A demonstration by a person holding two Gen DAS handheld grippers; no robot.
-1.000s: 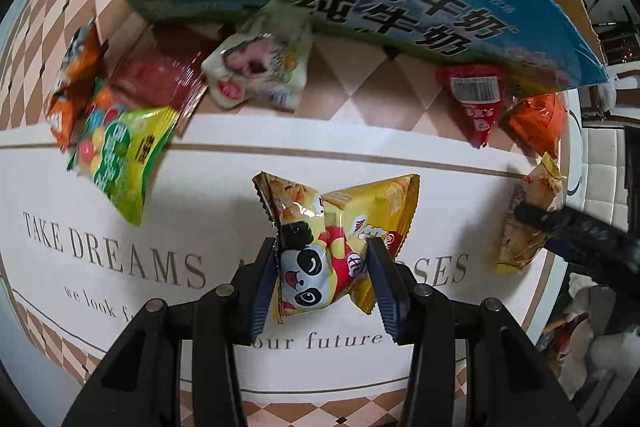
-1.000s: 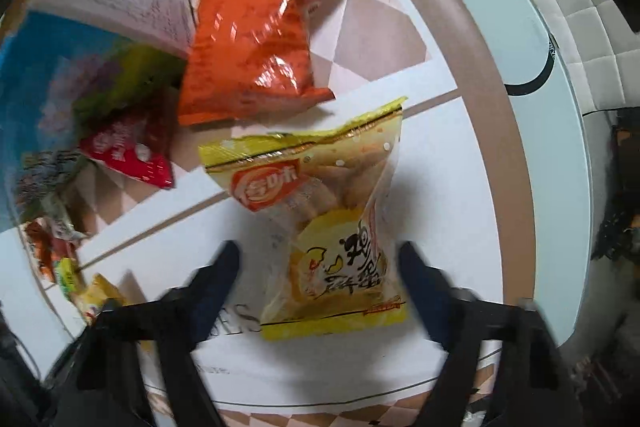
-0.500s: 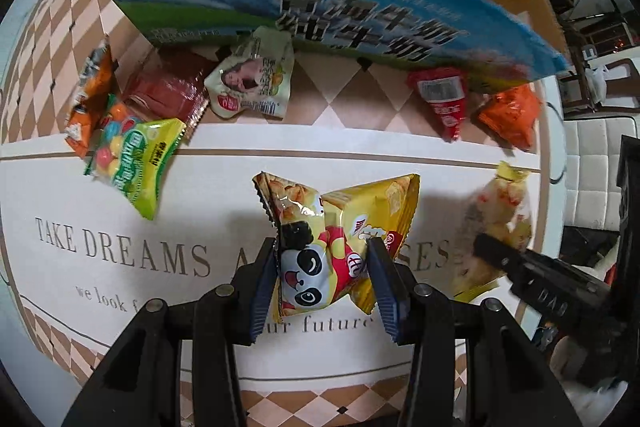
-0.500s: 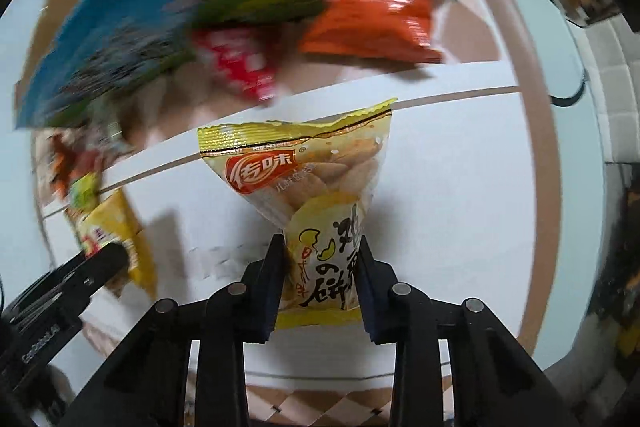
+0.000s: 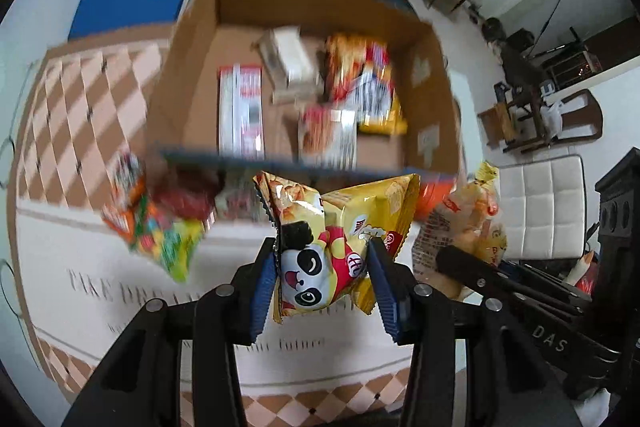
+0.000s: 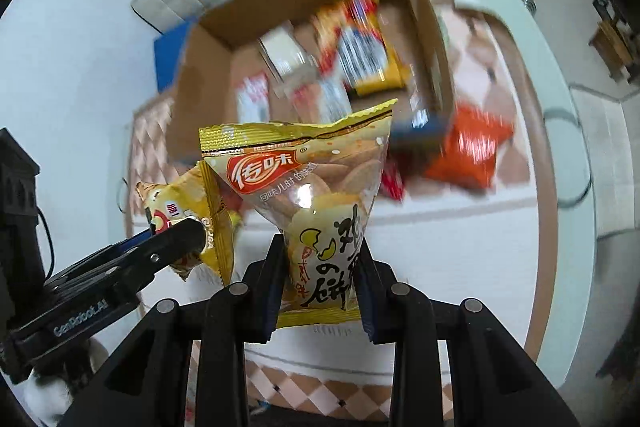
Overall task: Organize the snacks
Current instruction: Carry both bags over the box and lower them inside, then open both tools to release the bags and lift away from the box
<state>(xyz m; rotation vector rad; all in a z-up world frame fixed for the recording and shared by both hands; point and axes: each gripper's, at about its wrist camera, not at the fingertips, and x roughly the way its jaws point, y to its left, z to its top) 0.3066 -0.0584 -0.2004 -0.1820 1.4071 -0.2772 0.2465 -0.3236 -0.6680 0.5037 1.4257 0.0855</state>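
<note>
1. Left claw (image 5: 323, 273) is pinched tight on the panda bag (image 5: 320, 247); both blue pads press its sides, and the bag hangs clear above the mat (image 5: 100, 307).
2. Right claw (image 6: 320, 269) is closed just as firmly on the biscuit bag (image 6: 316, 203), gripping its lower half while the wider top fans out above the fingers.
3. Both bags hang in the air in front of the open box (image 5: 432, 99), on its near side rather than over it.
4. Inside the box lie several snacks, blurred: a red-and-white pack (image 5: 240, 111), a pale carton (image 5: 288, 59) and a yellow bag (image 5: 372, 95).
5. From the left wrist camera, loose snacks show on the table to the left of the box: a green bag (image 5: 176, 247) and a dark red one (image 5: 188, 195), both smeared by blur. The right claw reaches in from the right edge with its biscuit bag.
6. From the right wrist camera, an orange bag (image 6: 468, 147) lies on the table to the right of the box, seen there in full. The left claw enters from the left edge, gripping the panda bag edge-on.
</note>
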